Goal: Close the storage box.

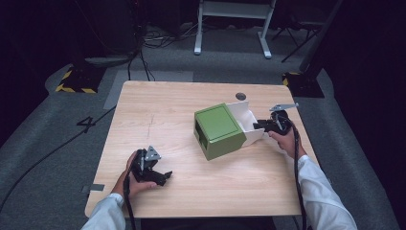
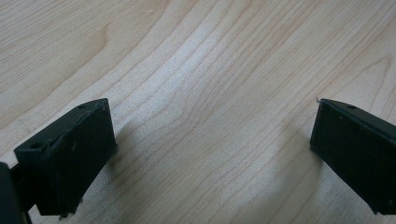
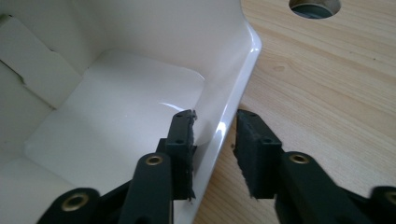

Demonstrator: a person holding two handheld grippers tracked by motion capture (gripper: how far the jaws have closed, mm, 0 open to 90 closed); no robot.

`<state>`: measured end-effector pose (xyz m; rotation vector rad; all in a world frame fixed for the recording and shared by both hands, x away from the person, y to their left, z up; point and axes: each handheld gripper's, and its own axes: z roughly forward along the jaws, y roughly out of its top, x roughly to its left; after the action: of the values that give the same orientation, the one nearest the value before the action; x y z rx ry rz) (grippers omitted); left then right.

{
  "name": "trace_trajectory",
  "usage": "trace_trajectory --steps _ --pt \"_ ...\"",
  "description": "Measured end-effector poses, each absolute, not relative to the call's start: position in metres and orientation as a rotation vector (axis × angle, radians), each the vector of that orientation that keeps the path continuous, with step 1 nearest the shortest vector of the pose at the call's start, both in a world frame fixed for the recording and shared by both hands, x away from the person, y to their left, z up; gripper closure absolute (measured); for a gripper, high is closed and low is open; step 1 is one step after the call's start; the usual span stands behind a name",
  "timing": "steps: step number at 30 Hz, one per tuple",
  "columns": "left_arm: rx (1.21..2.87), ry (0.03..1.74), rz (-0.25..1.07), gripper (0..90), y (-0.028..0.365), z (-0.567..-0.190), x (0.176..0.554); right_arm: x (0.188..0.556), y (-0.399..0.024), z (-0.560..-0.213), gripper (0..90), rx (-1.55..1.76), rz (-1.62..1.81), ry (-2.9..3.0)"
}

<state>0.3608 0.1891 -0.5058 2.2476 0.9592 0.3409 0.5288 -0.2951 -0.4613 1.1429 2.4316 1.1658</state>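
My right gripper [image 3: 215,128] had clamped the glossy white plastic drawer's [image 3: 140,116] thin, slippery front wall; light, stiff.

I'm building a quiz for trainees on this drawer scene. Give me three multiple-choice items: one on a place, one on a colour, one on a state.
1. Where does the right claw sit?
A. astride the white drawer's front wall
B. on top of the box
C. flat on the floor

2. What colour is the box casing?
A. red
B. green
C. blue

3. How does the left claw stand?
A. clamped on a cup
B. shut on the drawer
C. open over bare table

Answers: 1 A, one jaw is inside and one outside the wall; 2 B, the high view shows a green shell; 3 C, its jaws are wide apart with only wood between.
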Motion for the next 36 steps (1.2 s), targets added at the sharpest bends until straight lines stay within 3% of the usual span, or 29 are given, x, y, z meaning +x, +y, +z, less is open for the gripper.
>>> trace_trajectory --steps 19,36 --pt "2.250 0.961 0.343 0.1 0.189 -0.506 0.361 0.527 -0.241 -0.458 64.8 1.014 1.136 2.507" --pt "2.250 0.964 0.341 0.1 0.188 -0.506 0.361 0.518 -0.218 -0.455 62.5 0.904 1.134 2.586"
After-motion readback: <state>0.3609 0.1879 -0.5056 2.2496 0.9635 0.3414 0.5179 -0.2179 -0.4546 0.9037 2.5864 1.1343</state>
